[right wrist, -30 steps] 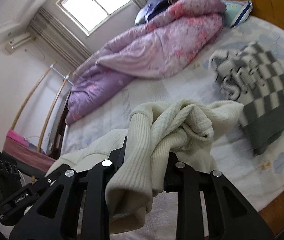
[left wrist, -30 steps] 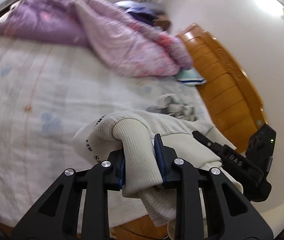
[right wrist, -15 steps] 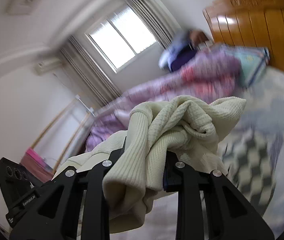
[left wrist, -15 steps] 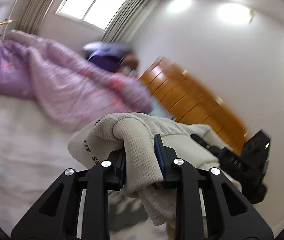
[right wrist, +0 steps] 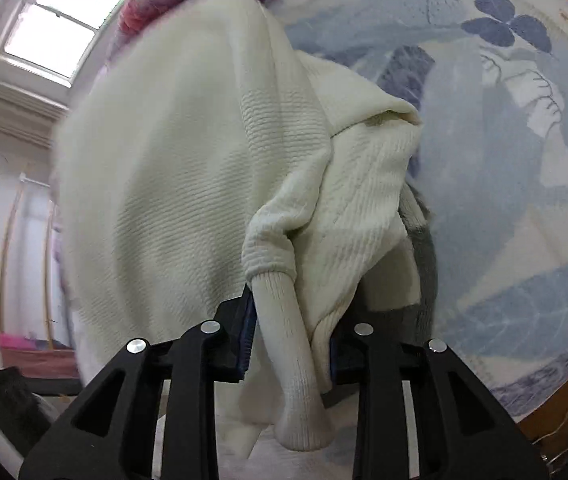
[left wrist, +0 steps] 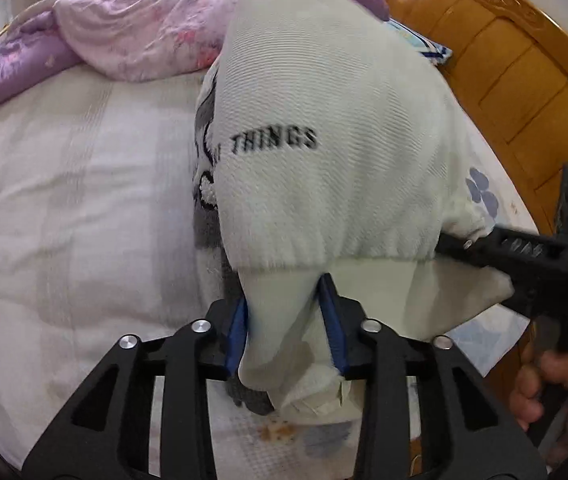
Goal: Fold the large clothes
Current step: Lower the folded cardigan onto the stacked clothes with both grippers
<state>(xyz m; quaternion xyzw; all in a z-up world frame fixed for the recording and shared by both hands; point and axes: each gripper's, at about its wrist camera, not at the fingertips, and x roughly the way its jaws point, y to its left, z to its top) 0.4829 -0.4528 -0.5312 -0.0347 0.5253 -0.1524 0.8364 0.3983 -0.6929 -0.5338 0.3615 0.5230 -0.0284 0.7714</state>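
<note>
A cream knit sweater [left wrist: 324, 128] with black lettering billows over the bed in front of both grippers. My left gripper [left wrist: 286, 324] is shut on a bunch of its fabric. My right gripper [right wrist: 288, 340] is shut on a ribbed cuff and more of the sweater [right wrist: 187, 152]; it also shows at the right of the left wrist view [left wrist: 532, 256], pinching the hem. A grey checked sweater [left wrist: 207, 236] lies on the bed under the cream one, mostly hidden.
The bed has a white sheet [left wrist: 63, 200] with blue flower prints [right wrist: 504, 28]. A crumpled purple and pink duvet [left wrist: 131, 36] lies along the far side. A wooden headboard [left wrist: 524, 60] stands at the right. A window [right wrist: 55, 28] is behind.
Both grippers swung up and then down toward the bed. The bunched cream sweater has flung out forward and now spreads open over the grey checked sweater. Both grips held.
</note>
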